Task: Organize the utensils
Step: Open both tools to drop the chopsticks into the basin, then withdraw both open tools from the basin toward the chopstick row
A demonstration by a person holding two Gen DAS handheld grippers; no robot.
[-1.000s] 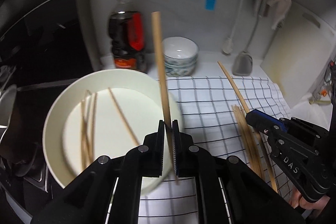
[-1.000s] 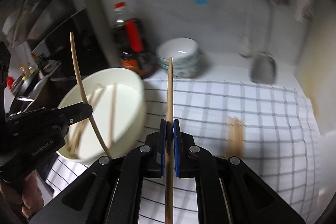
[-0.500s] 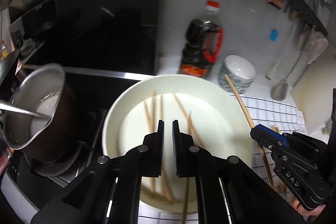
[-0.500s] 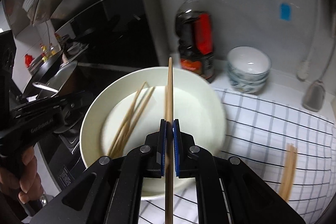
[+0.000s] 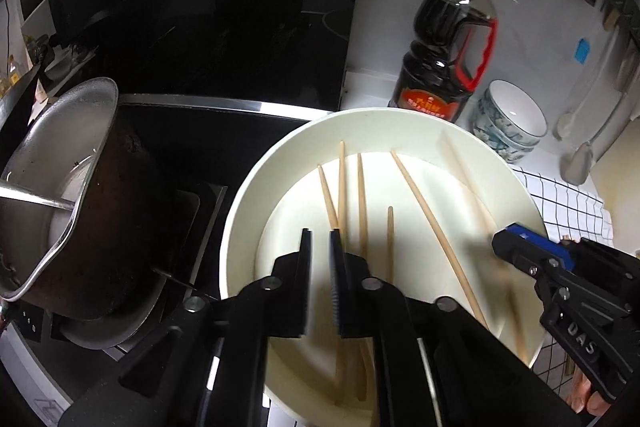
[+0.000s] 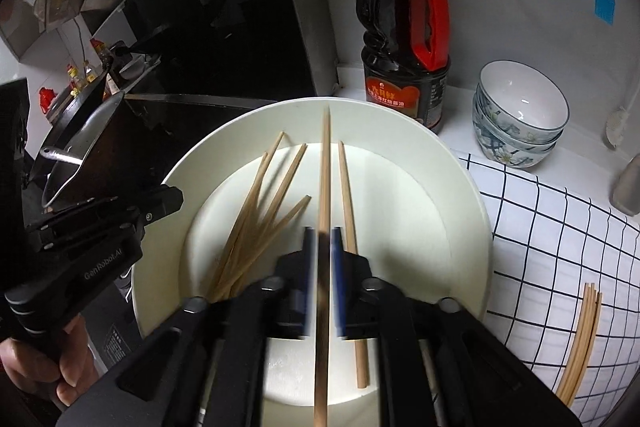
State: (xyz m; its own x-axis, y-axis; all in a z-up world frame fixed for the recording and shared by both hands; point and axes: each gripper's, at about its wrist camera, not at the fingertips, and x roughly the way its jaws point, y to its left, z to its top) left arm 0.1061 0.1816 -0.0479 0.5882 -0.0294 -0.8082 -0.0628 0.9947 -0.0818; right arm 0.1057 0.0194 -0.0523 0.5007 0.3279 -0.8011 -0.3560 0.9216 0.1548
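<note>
your right gripper (image 6: 323, 251) has its jaws parted around a single chopstick (image 6: 325, 163) that runs up the centre of the right wrist view, its tip near the far rim of the white bowl (image 6: 472, 211). whether the pads are pinching it i cannot tell; a gap shows on each side of the stick and the picture is blurred there. several more chopsticks (image 6: 260, 211) already lie in the bowl, fanned across its lower left, and one lies just right of yours. your left gripper (image 5: 318, 259) is released and carries nothing, hovering over the bowl's lower left part in the left wrist view.

you look to be at the drop-off step. next, let the stick fall clear, then go back to the loose bundle (image 6: 582, 339) on the checked cloth (image 6: 560, 227) at the lower right of the right wrist frame. mind the pot (image 5: 60, 187) on the left.
</note>
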